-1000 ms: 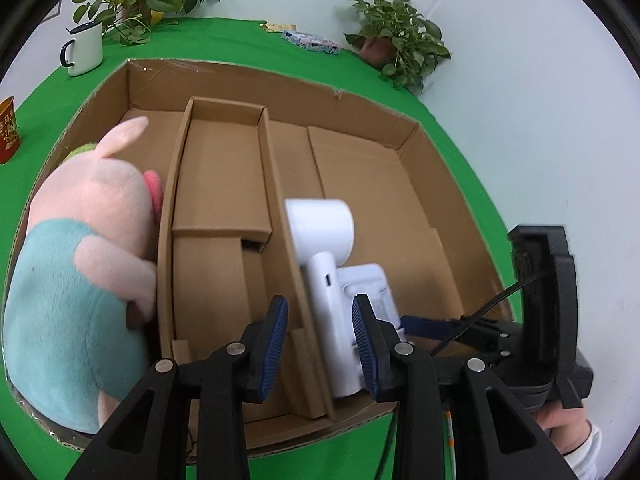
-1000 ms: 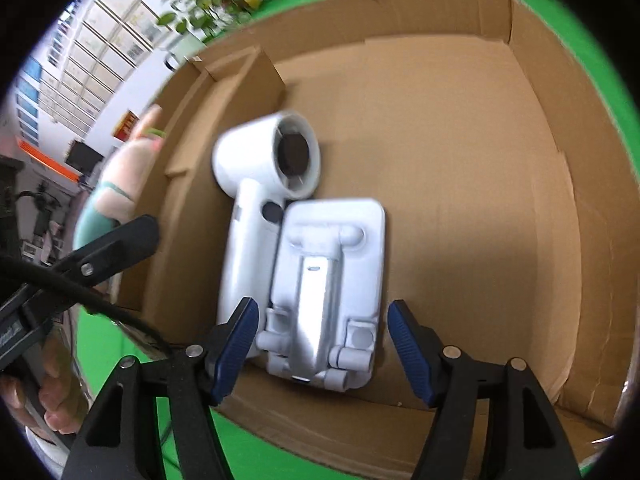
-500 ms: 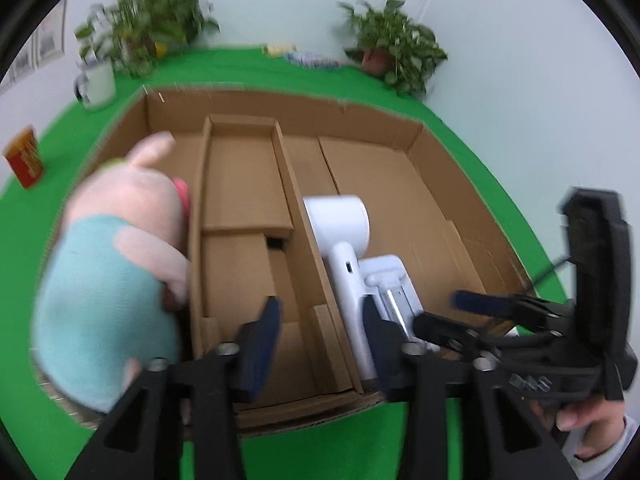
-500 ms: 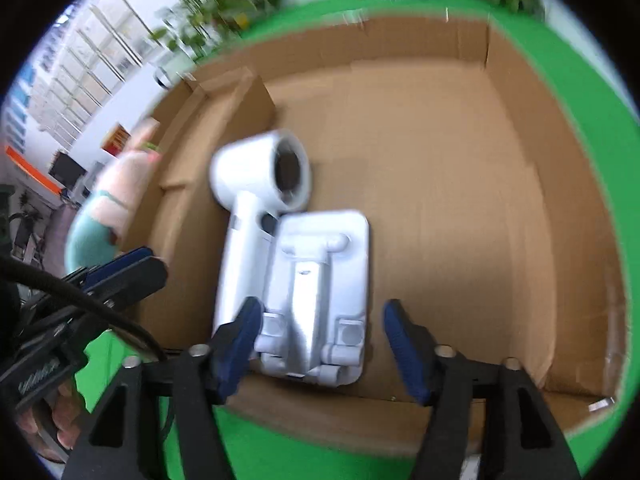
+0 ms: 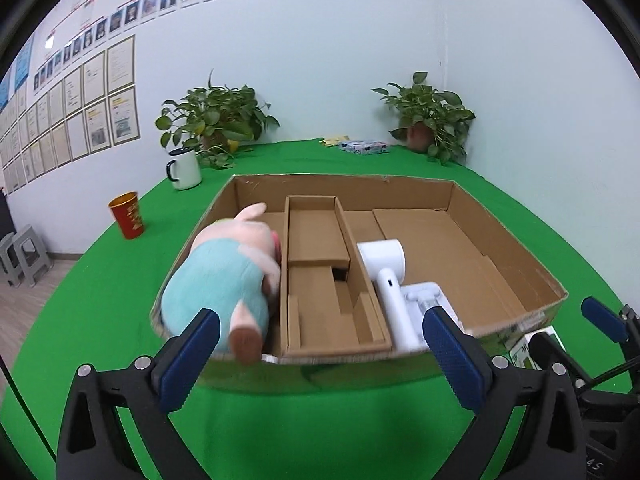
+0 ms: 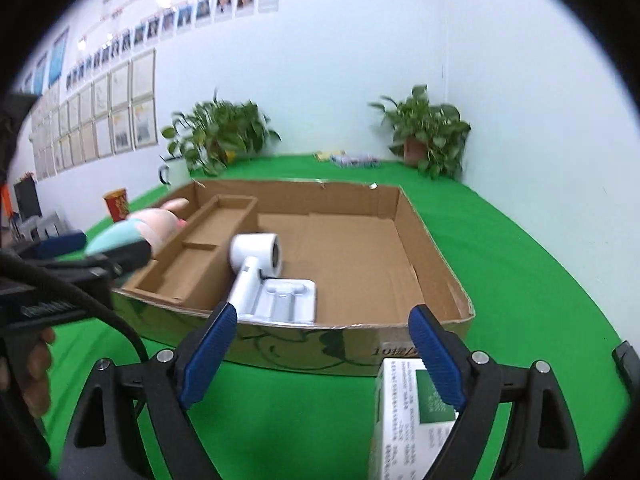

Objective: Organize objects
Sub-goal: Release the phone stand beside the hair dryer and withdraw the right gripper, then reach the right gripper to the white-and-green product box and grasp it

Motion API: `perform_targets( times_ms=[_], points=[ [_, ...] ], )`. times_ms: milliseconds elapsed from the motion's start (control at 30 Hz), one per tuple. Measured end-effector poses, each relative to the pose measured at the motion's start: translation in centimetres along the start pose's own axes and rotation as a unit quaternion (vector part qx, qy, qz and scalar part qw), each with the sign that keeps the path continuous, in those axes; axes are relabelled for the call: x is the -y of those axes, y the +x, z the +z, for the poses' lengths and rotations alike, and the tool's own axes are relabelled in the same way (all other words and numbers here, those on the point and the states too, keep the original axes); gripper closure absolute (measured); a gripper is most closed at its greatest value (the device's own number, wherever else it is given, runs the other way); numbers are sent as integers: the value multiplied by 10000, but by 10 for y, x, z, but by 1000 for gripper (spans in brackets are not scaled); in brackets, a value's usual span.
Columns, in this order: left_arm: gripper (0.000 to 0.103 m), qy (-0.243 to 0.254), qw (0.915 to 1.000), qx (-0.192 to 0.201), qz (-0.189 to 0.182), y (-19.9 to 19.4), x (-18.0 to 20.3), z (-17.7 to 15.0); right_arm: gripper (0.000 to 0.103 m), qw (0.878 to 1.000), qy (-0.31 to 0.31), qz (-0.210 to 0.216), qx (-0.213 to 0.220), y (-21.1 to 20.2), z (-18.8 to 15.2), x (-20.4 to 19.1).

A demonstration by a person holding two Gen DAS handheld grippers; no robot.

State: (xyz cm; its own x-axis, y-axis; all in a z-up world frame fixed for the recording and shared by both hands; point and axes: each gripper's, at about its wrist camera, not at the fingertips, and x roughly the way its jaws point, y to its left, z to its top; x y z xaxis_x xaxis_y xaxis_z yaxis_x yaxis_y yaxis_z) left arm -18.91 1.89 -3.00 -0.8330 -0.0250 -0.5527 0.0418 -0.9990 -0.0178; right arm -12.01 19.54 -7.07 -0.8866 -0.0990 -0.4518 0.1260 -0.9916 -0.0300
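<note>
A shallow cardboard box (image 5: 508, 240) (image 6: 424, 236) sits on the green table. In it lie a pink and teal plush pig (image 5: 224, 280) (image 6: 136, 228) at the left, a white hair dryer (image 5: 386, 276) (image 6: 254, 264) and a white folding stand (image 5: 430, 300) (image 6: 286, 296) in the middle. A white and green carton (image 6: 412, 412) (image 5: 532, 350) stands on the table in front of the box. My left gripper (image 5: 320, 354) is open and empty, in front of the box. My right gripper (image 6: 320, 354) is open and empty, its right finger over the carton.
Cardboard dividers (image 5: 320, 248) split the box's left half. Beyond the box are a white mug (image 5: 184, 168), a red cup (image 5: 128, 220), two potted plants (image 5: 216, 120) (image 5: 428, 116) and small packets (image 5: 362, 146). Grey stools (image 5: 24, 252) stand at the far left.
Both grippers have pulled back out of the box and levelled to face the room. Both have opened wider. The hair dryer and stand stay in the box.
</note>
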Motion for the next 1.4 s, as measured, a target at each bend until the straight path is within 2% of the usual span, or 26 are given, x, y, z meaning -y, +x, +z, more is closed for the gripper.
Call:
perform_targets(
  times_ms=[267,300,333,367,400,433,467,500,533,567,600,633,667,700,733,767,867,1100,1267,1300,1333,1367,1400],
  points=[
    [1,222,9997,22,120,-27,12,-33,18,9997,47,102,237,-20,-12,3],
    [1,194,9997,20,138,-28,12,-36,24,9995,111,103,291,-24,-15,5],
    [5,171,9998,12,135,-29,12,-38,41,9994,134,92,320,-27,-18,6],
    [20,136,9998,-3,109,-30,12,-41,51,9994,129,74,301,-29,-19,5],
    [35,122,9999,-45,70,-29,11,-42,71,9996,110,58,258,-30,-20,6],
    [79,137,9998,-154,-37,-27,11,-43,79,9996,85,59,259,-31,-20,6],
    [102,201,9987,-416,-211,-22,13,-45,79,9995,49,38,322,-35,-22,6],
    [100,217,9982,-502,-237,-20,14,-47,79,9990,0,-36,454,-40,-23,7],
    [100,245,9984,-468,-222,-21,15,-49,73,9986,-28,-55,533,-43,-22,7],
    [98,279,9990,-306,-141,-26,16,-49,61,9983,-48,-64,576,-45,-22,7],
    [90,273,9994,-216,-71,-29,16,-50,24,9981,-28,-70,614,-49,-22,8],
    [55,235,9996,-165,-12,-31,15,-49,2,9979,-4,-54,653,-50,-23,10],
    [8,154,9998,-132,-13,-33,13,-49,1,9976,23,-31,687,-51,-24,12],
    [0,12,10000,-9,-72,-36,8,-48,1,9979,58,13,640,-51,-26,14],
    [1,-144,9996,175,-158,-42,4,-49,1,9986,87,88,512,-49,-28,16],
    [1,-220,9993,183,-223,-44,2,-49,1,9991,106,146,386,-47,-30,18],
    [1,-208,9995,-72,-234,-40,-2,-49,1,9998,162,101,-46,-36,-39,26],
    [1,-187,9989,-246,-354,-34,-3,-58,1,9951,328,-237,-904,-21,-65,52],
    [1,-120,9978,-450,-471,-23,1,-65,2,9897,357,-49,-1382,-8,-77,60],
    [1,-105,9976,-464,-499,-22,2,-66,5,9875,413,5,-1523,-3,-79,60],
    [1,-88,9975,-473,-523,-22,3,-67,15,9858,443,-1,-1618,0,-81,60],
    [1,-60,9972,-490,-555,-21,4,-68,31,9841,465,-10,-1715,2,-83,59],
    [1,-36,9970,-502,-580,-21,4,-69,37,9820,463,-55,-1829,5,-85,58]
  ],
)
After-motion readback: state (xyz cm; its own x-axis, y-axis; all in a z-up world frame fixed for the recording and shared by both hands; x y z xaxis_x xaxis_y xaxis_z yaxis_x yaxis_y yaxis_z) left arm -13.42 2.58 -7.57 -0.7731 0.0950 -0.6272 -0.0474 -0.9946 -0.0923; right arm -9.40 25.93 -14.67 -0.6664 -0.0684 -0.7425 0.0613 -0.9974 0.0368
